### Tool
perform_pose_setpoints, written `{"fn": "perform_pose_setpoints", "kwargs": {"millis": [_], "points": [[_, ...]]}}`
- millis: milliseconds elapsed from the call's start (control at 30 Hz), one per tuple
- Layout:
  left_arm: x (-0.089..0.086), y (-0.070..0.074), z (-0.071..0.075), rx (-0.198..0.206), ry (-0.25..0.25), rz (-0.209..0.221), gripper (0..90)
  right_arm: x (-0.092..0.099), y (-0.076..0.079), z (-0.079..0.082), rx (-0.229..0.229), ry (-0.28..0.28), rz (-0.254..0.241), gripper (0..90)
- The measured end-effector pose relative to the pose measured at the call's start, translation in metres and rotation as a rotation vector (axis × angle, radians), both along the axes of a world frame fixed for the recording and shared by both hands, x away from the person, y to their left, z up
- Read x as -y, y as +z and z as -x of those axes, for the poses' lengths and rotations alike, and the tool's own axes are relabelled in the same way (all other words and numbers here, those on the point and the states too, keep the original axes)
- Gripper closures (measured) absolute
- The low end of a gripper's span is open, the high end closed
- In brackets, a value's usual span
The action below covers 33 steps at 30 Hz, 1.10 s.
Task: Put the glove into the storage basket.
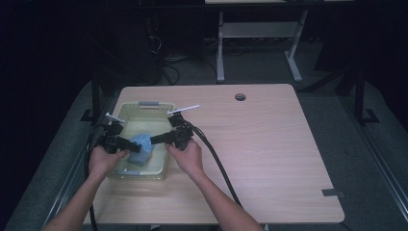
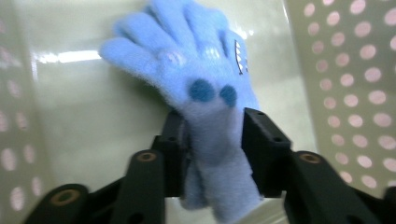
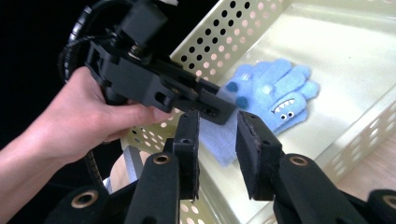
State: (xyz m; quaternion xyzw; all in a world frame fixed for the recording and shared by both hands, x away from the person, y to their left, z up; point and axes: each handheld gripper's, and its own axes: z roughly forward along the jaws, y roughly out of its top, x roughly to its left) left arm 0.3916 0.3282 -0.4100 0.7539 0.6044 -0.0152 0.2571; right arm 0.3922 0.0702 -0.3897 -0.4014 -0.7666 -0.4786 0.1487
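Two grippers are working over one pale green perforated basket [image 1: 126, 113] near the left edge of the bench [image 1: 269, 159], and the thing between them is a fluffy light-blue child's glove [image 2: 191, 60]. The left gripper [image 2: 212, 135] has the glove's cuff sitting between its jaws, fingers of the glove fanning out ahead of it onto the basket floor; the jaws stand part-way apart, flanking the cuff, and whether they grip it I cannot tell. The glove lies flat on the basket floor, so this looks like a put-down into the basket, with the cuff used as the handle because it is the narrowest, firmest part. The right gripper [image 3: 217, 140] hovers just beside the left one, pointing at the same cuff; its jaws are parted with nothing pressed between the pads, so it is released, standing by to steady or take over the cloth, I would judge. The person's left hand [image 3: 79, 119] wraps the left gripper's body from behind. As for writing: none readable, no brand tag; the glove carries a small monster face with white teeth [image 3: 283, 108] and dark blue dots [image 2: 201, 90].
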Motion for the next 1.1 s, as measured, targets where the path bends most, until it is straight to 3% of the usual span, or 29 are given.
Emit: {"fn": "perform_pose_setpoints", "kwargs": {"millis": [267,367,433,533,600,800,867,1100], "points": [[-0.008,0.019,0.002,0.073,0.029,-0.02,54.3,-0.001,-0.001,0.001,-0.005,-0.003,0.01,67.9],[-0.005,0.02,0.001,0.08,0.009,-0.038,58.3,-0.001,-0.001,0.001,0.004,-0.002,0.013,67.5],[-0.002,0.017,-0.001,0.066,-0.008,-0.056,66.1,-0.001,-0.001,0.001,0.007,-0.002,0.014,67.5],[0.003,0.01,-0.004,0.041,-0.02,-0.11,69.5,-0.001,0.0,0.002,0.008,0.007,0.017,67.5],[0.004,0.006,-0.006,0.034,-0.037,-0.157,69.6,-0.001,0.0,0.003,0.011,0.003,0.019,67.4],[0.014,-0.005,-0.014,-0.028,-0.051,-0.2,67.1,0.002,0.0,0.003,0.013,0.003,0.025,67.0],[0.014,-0.006,-0.016,-0.024,-0.054,-0.21,63.3,0.003,0.0,0.004,0.018,0.0,0.025,66.8],[0.006,0.008,-0.013,0.035,-0.011,-0.137,56.2,0.01,0.001,0.004,0.022,-0.007,0.027,66.1]]}}
